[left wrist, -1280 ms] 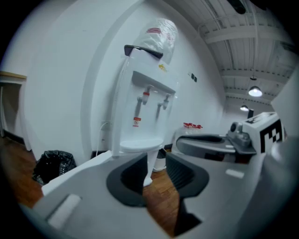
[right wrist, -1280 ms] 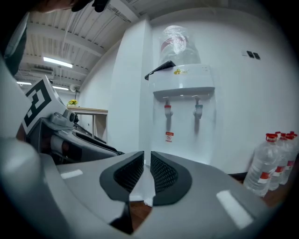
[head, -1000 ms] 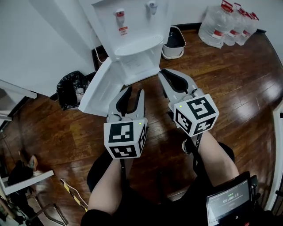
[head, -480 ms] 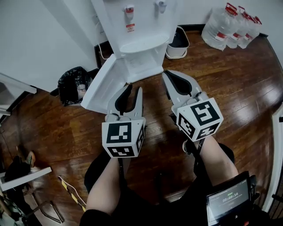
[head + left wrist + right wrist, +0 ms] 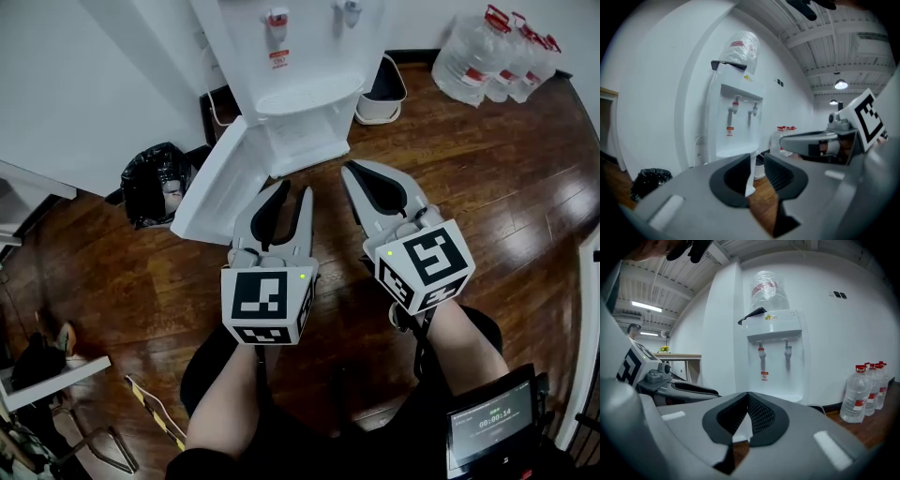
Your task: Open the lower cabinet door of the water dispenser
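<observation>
The door (image 5: pixel 220 183) hangs open left of the dispenser (image 5: pixel 300 84). It looks light and stiff, best gripped at its free edge. Left gripper (image 5: pixel 292 189) jaws are apart and empty; right gripper (image 5: pixel 352 171) jaws are together.

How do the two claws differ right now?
The left claw has its jaws apart; the right claw has them shut, empty. The left claw sits beside the open cabinet door; the right claw is farther from it. Both are grey and point at the water dispenser.
</observation>
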The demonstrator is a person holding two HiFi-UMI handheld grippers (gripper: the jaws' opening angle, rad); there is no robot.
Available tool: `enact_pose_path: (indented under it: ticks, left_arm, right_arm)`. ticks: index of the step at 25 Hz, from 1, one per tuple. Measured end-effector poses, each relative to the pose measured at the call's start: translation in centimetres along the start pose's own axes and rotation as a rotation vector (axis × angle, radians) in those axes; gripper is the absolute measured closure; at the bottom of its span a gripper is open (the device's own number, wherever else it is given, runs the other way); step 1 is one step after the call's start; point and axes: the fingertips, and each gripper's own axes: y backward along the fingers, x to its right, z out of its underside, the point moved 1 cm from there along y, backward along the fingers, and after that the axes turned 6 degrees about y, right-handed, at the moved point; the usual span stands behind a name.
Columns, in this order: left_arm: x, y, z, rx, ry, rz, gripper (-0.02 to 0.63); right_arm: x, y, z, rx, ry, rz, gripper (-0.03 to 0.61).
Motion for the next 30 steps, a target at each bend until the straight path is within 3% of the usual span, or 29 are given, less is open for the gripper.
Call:
enact_pose_path:
  ticks: [18, 30]
  left_arm:
    - [0.9, -0.4, 0.1, 0.014, -0.04, 0.024, 0.508]
    - [1.7, -0.6, 0.3, -0.012, -0.013, 0.049, 0.508]
  right_arm:
    - [0.4, 0.9, 0.7, -0.003, -0.007, 0.008, 0.574]
    - [0.7, 1.1, 0.6, -0.002, -0.007, 0.013, 0.574]
